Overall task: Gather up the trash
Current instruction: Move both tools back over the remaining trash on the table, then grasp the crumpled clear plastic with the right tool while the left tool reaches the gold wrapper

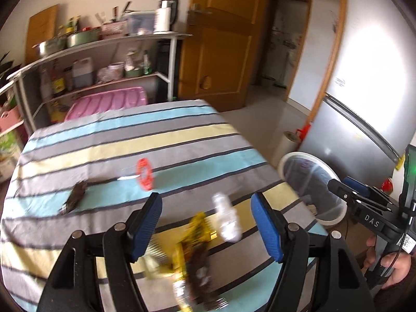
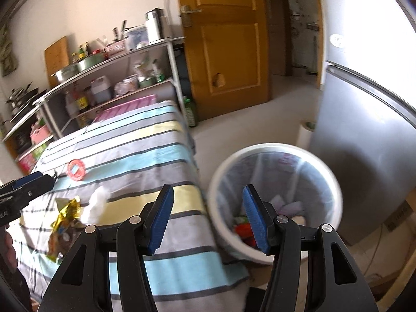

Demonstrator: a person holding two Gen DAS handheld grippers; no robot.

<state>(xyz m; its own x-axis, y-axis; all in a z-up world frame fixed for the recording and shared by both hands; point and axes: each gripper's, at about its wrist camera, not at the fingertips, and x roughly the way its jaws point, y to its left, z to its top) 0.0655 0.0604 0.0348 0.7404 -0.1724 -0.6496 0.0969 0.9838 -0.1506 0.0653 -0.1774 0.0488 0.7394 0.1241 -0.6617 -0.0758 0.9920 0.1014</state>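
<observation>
On the striped tablecloth (image 1: 104, 140) lie a gold snack wrapper (image 1: 193, 249), a crumpled white tissue (image 1: 227, 218), a red ring-shaped lid (image 1: 144, 173) and a dark brown wrapper (image 1: 75, 196). My left gripper (image 1: 206, 226) is open and empty, its jaws standing either side of the gold wrapper and tissue, above them. My right gripper (image 2: 206, 219) is open and empty, near the table's right edge beside the white trash bin (image 2: 273, 153), which holds several pieces of trash. The gold wrapper (image 2: 65, 221), tissue (image 2: 96, 205) and red lid (image 2: 76, 169) also show in the right wrist view.
A metal shelf rack (image 1: 104, 52) with pots and bottles stands behind the table, with a pink lid (image 1: 109, 102) under it. A wooden door (image 1: 221, 39) is at the back. A grey fridge (image 1: 364, 130) stands right of the bin. A paper roll (image 1: 286, 145) stands on the floor.
</observation>
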